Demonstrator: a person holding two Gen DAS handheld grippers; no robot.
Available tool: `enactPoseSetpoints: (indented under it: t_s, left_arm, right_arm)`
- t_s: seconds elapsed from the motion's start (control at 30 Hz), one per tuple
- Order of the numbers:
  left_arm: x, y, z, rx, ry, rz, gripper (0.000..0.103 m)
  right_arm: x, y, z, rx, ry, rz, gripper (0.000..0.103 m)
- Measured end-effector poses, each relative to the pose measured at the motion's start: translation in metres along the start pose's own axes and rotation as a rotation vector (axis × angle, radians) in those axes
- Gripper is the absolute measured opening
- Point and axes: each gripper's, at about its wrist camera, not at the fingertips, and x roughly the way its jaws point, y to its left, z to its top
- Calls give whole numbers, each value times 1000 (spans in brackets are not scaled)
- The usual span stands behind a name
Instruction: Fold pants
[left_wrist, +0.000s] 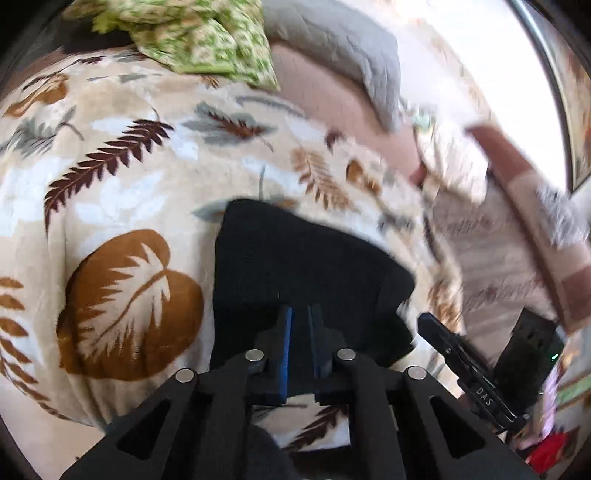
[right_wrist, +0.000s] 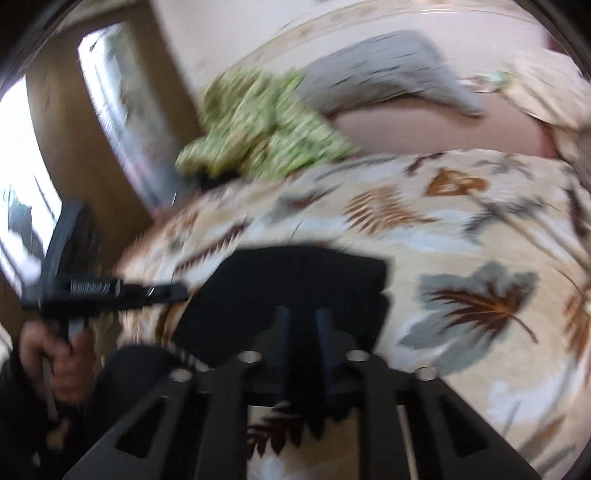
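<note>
- Black pants (left_wrist: 303, 266) lie just ahead of my left claw (left_wrist: 300, 314), bunched into a compact, roughly squared bundle on the leaf-print fleece blanket (left_wrist: 122, 206) that covers the bed.
- My left claw has its blue-padded fingers (left_wrist: 284, 343) drawn near each other with a narrow gap; the tips sit against the near edge of the cloth, but I cannot tell whether any fabric is pinched between them.
- My right claw (right_wrist: 301, 317) is in a like pose, fingers nearly together at the near edge of the same dark bundle. That view is smeared by motion, so I cannot tell its grip either.
- Off to the left claw's right I see the other gripper's body; from the right claw, the left one shows off to its left, held in my hand (right_wrist: 59, 354).
- Beyond the pants, far ahead of both claws, lie a green patterned cloth (left_wrist: 199, 40) and a grey pillow (left_wrist: 343, 48).
- I judge the fold to be late: the pants look already doubled over.
- Next I would need either one last fold or a flattening press, keeping the edges aligned on the soft, yielding blanket.
</note>
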Motion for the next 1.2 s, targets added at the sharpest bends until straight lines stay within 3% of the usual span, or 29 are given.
enactPoseSetpoints:
  t_s: [0.13,0.2,0.3,0.4,0.43,0.57,0.6,0.67,0.77,0.8,0.9,0.97,1.0,1.03,1.07,1.13,1.2]
  left_arm:
    - [37,-18,0,105,160,102,3]
    - [54,-14,5,88,235,106,3]
    - [61,-14,13,61,261,99,4]
    - [51,-20,21,75,216,69,4]
    - [44,-21,29,79,178,41,5]
    - [27,-29,59,52,20,-47,10]
    - [34,-28,67,34,16,-60,10]
    - [55,-21,80,2,34,9,10]
    - [99,-8,81,-42,141,123,5]
    - [105,-6,80,-45,135,127,5]
    - [106,-9,86,-60,134,115,5]
    - [96,-5,87,-97,116,54,6]
    - [85,2,87,-132,98,-1,8]
    - [76,5,86,-156,78,-37,17]
    - [66,10,86,-163,60,-54,33]
    - [51,24,83,-162,31,-58,50]
    - [48,40,78,-170,52,-49,50]
  right_arm:
    - [36,-4,-12,12,180,-66,3]
    - [41,-11,-16,46,196,-48,2]
    - [42,-20,-17,110,206,-8,3]
    - [32,-32,-8,186,170,50,6]
    - [23,-34,-2,195,108,47,10]
    - [14,-36,21,184,-34,2,10]
    - [19,-36,26,174,-44,-37,10]
    - [38,-41,34,174,-25,-85,10]
    - [82,-53,30,197,125,-122,10]
    - [88,-59,24,214,150,-117,8]
    - [81,-69,22,270,111,-64,8]
    - [68,-77,19,342,78,12,15]
    - [57,-83,16,395,42,55,24]
    - [44,-89,12,448,-4,90,31]
    - [34,-93,8,483,-35,105,44]
    - [18,-100,-3,540,-55,128,48]
    - [21,-104,-14,585,-2,189,48]
